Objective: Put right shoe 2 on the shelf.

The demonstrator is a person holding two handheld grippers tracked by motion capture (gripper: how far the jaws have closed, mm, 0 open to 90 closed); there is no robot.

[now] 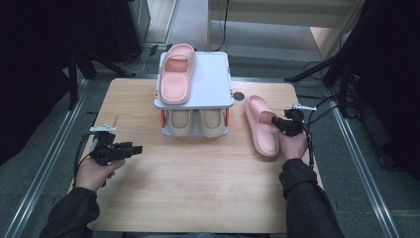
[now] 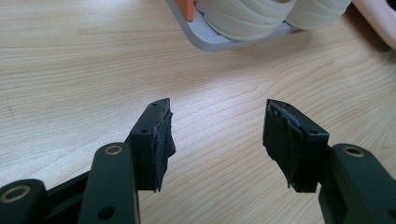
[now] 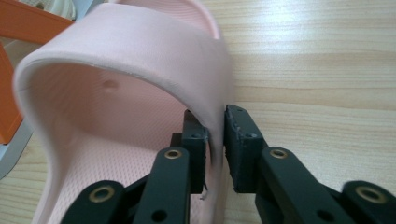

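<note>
Left gripper [image 1: 134, 148] — held low over the light wooden counter [image 1: 198, 183] at its left side, jaws spread wide with bare wood between them; nothing gripped. In the left gripper view the jaws point toward the rack's lower corner.

Centre, far side of the counter: small grey two-tier shoe rack with orange side posts [image 1: 218, 79]. Top shelf carries one pink foam slide sandal [image 1: 176, 74] on its left half. Lower tier holds a pair of beige slide sandals [image 1: 195, 121], side by side.

Right of the rack, just beside it: second pink foam slide sandal [image 1: 261, 126], lying flat on the counter. Right gripper [image 1: 277, 122] is at its right edge — jaws closed down on the side wall of the sandal's strap [image 3: 140, 51], one pad inside, one outside, pinching it.
</note>
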